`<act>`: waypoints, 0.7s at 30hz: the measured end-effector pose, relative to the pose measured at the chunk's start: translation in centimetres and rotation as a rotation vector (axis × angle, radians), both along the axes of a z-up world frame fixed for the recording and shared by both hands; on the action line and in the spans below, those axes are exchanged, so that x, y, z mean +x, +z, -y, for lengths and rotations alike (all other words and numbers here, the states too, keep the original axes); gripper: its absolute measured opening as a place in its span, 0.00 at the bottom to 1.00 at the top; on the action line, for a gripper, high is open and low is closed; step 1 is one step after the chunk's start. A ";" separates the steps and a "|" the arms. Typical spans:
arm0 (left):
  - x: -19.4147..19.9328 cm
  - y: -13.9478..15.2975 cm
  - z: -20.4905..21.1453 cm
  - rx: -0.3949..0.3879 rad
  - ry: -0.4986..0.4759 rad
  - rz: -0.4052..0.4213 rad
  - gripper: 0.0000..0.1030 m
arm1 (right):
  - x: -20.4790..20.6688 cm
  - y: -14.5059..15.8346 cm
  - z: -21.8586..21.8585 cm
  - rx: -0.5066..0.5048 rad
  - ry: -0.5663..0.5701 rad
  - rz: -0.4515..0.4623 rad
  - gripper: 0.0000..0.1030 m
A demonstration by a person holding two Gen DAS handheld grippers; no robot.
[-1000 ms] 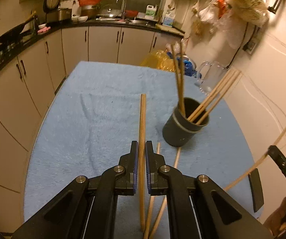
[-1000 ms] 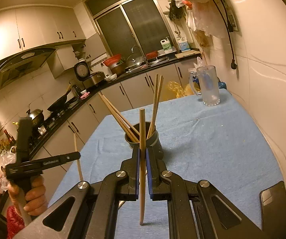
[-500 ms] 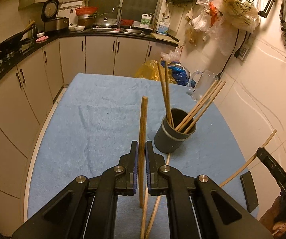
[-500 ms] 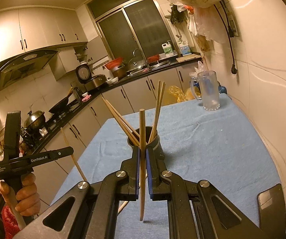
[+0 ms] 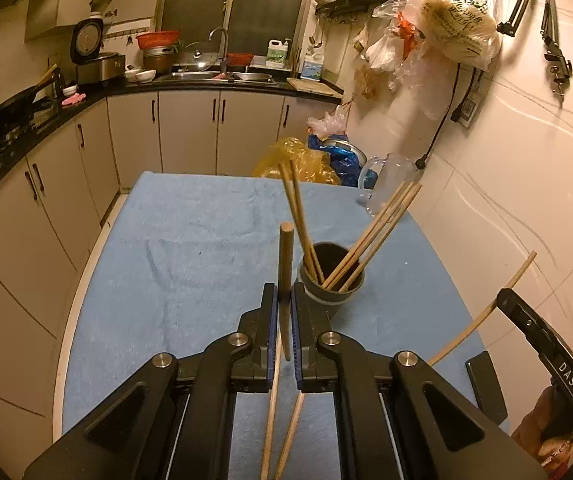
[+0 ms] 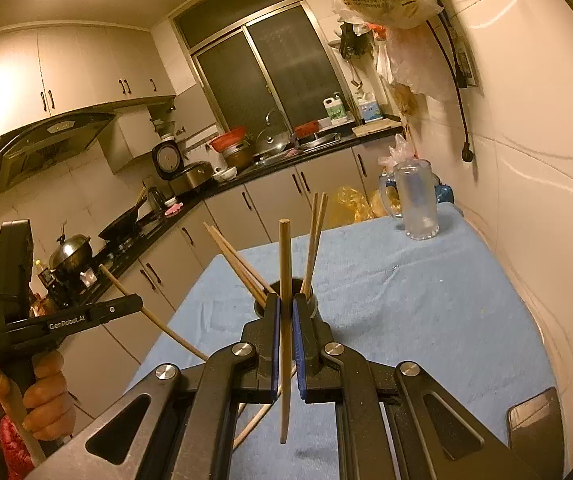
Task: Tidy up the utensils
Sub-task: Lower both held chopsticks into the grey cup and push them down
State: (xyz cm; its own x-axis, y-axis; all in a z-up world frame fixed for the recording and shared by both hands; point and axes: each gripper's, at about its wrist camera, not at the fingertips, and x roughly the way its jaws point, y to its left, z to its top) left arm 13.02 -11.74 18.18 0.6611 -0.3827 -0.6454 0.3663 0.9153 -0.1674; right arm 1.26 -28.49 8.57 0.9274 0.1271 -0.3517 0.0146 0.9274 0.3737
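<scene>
My left gripper (image 5: 284, 300) is shut on a wooden chopstick (image 5: 286, 256), held upright above the blue cloth (image 5: 190, 240). Just right of it stands a dark grey cup (image 5: 332, 296) with several chopsticks leaning in it. Two loose chopsticks (image 5: 271, 412) lie on the cloth below the jaws. My right gripper (image 6: 285, 312) is shut on another upright chopstick (image 6: 285, 264), with the cup (image 6: 312, 305) directly behind its fingers. Each gripper also shows in the other's view: the left gripper (image 6: 134, 306) in a hand at the left, the right gripper (image 5: 504, 294) at the right edge.
A glass mug (image 6: 418, 208) stands at the table's far right corner by the tiled wall. A dark phone (image 6: 534, 420) lies near the front right edge. Kitchen cabinets and a counter run along the left and back. Plastic bags hang on the wall.
My left gripper has risen with its chopstick, so the cup and the loose chopsticks sit lower in its view. The right gripper has hardly moved.
</scene>
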 end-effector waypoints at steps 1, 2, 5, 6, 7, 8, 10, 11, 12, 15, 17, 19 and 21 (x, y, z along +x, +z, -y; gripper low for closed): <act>-0.1 0.3 0.2 0.002 -0.003 0.006 0.06 | 0.1 0.2 0.1 0.000 -0.001 0.003 0.07; -0.1 0.6 0.3 0.004 -0.008 0.011 0.06 | 0.1 0.5 0.2 -0.002 -0.003 0.007 0.07; -0.4 1.7 0.8 0.004 -0.016 0.029 0.06 | 0.2 1.3 0.3 -0.011 -0.005 0.023 0.07; -0.4 2.1 1.0 0.003 -0.020 0.035 0.06 | 0.2 1.6 0.4 -0.012 -0.006 0.027 0.07; -0.5 2.4 1.1 0.002 -0.022 0.038 0.06 | 0.3 1.9 0.5 -0.013 -0.007 0.032 0.07; -0.5 2.7 1.2 0.000 -0.024 0.041 0.06 | 0.4 2.1 0.6 -0.013 -0.008 0.034 0.07; -0.6 3.5 1.6 0.000 -0.034 0.055 0.06 | 0.7 2.6 0.9 -0.010 -0.013 0.040 0.07; -0.6 3.8 1.8 0.000 -0.036 0.059 0.06 | 0.8 2.8 1.0 -0.006 -0.013 0.043 0.07; -0.7 4.2 2.0 0.002 -0.041 0.068 0.06 | 0.9 3.0 1.1 -0.005 -0.013 0.045 0.07; -0.8 5.1 2.6 0.005 -0.050 0.085 0.06 | 1.4 3.7 1.4 -0.007 -0.019 0.057 0.07; -0.8 5.9 3.1 0.011 -0.055 0.103 0.06 | 1.8 4.3 1.6 -0.003 -0.024 0.068 0.07; -0.8 6.6 3.5 0.010 -0.056 0.116 0.06 | 2.3 4.8 1.8 -0.002 -0.028 0.077 0.07; -0.7 7.3 3.9 0.010 -0.058 0.134 0.06 | 2.6 5.2 1.9 0.001 -0.028 0.085 0.07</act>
State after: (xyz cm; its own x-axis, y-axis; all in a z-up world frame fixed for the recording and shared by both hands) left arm 12.37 -15.62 25.52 0.7187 -0.4169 -0.5565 0.4373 0.8932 -0.1044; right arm 3.90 -30.36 13.79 0.9572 0.1011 -0.2711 0.0083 0.9269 0.3752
